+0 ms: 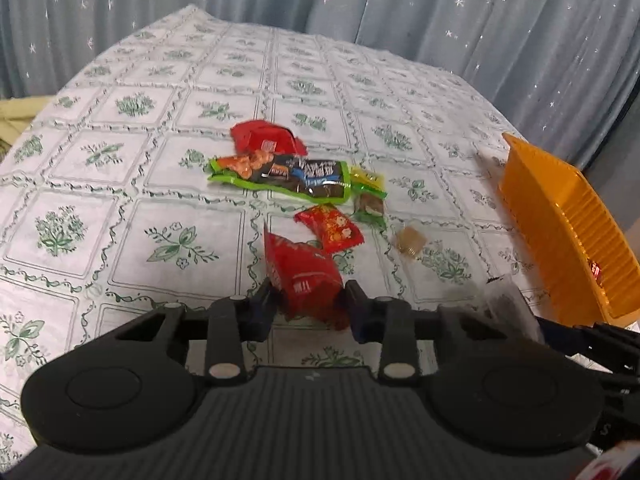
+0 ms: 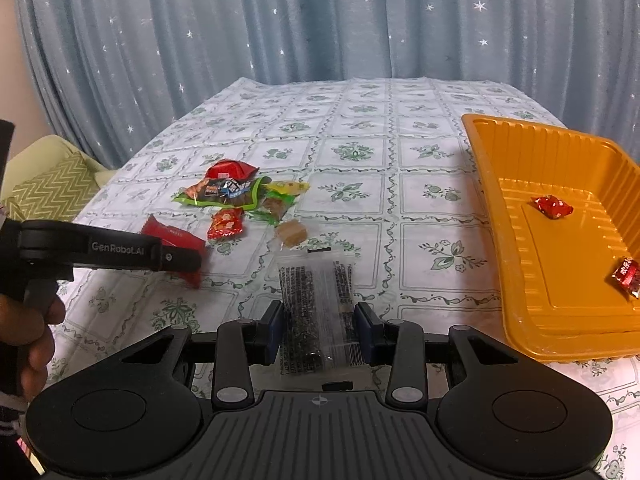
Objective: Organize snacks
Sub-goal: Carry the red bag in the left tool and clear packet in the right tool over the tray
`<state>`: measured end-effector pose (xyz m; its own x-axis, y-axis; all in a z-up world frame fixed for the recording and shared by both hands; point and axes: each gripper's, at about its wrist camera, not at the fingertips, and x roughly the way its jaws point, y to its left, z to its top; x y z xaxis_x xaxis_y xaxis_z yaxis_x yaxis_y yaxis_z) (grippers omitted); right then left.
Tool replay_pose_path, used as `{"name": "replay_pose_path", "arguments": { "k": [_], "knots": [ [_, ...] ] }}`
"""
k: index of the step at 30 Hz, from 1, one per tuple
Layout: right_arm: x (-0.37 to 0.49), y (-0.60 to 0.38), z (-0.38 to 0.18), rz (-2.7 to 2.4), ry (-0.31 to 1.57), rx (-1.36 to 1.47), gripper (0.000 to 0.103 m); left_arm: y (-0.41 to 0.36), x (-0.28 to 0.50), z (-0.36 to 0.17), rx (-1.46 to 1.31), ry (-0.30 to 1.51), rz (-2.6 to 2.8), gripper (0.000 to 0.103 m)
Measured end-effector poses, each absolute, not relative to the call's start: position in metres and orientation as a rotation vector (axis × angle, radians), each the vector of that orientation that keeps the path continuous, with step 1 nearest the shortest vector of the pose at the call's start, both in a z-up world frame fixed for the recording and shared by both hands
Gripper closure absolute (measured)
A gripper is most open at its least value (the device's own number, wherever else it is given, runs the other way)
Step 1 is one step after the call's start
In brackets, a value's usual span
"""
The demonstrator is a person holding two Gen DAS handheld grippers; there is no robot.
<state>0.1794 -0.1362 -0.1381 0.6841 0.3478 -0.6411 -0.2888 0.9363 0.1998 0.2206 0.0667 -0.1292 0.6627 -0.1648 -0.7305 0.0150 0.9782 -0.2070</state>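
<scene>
Left gripper (image 1: pixel 310 300): closed on a red snack packet (image 1: pixel 304 274), held just above the tablecloth (image 1: pixel 120 200). Right gripper (image 2: pixel 319 322): closed on a clear packet of dark contents (image 2: pixel 316 304), held over the cloth near the orange tray (image 2: pixel 520 312). Tray: at the table's right side, holding two red wrapped candies, one near its middle (image 2: pixel 552 206), one at its right edge (image 2: pixel 627 274). Loose pile at table centre: a crumpled red bag (image 1: pixel 266 140), a long green-edged packet (image 1: pixel 280 176) touching it, a small red packet (image 1: pixel 330 226), a green-and-yellow wrapped sweet (image 1: pixel 368 198), and a brown candy in clear wrap (image 1: pixel 409 242) slightly apart. Backdrop: blue star-patterned curtain (image 2: pixel 320 20).
</scene>
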Motion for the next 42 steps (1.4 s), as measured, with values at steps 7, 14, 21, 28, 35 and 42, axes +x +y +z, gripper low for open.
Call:
{"name": "replay_pose_path", "arguments": {
  "k": [7,14,21,28,35,42],
  "knots": [
    [0.170,-0.140,-0.131,0.341,0.728,0.093,0.064,0.065,0.207,-0.119,-0.200,0.813,-0.072,0.079],
    [0.156,-0.143,-0.122,0.328,0.717,0.100,0.064,0.059,0.191,-0.107,-0.184,0.788,-0.082,0.080],
    [0.139,-0.151,-0.105,0.303,0.698,0.102,0.064,0.047,0.166,-0.080,-0.184,0.752,-0.079,0.080],
    [0.117,-0.170,-0.084,0.230,0.688,0.134,0.064,0.026,0.140,-0.058,-0.190,0.737,-0.081,0.080],
    [0.095,-0.191,-0.062,0.159,0.665,0.147,0.064,-0.002,0.118,-0.040,-0.185,0.722,-0.128,0.080],
    [0.081,-0.218,-0.045,0.073,0.644,0.173,0.064,-0.039,0.109,-0.021,-0.142,0.699,-0.203,0.080]
  ]
}}
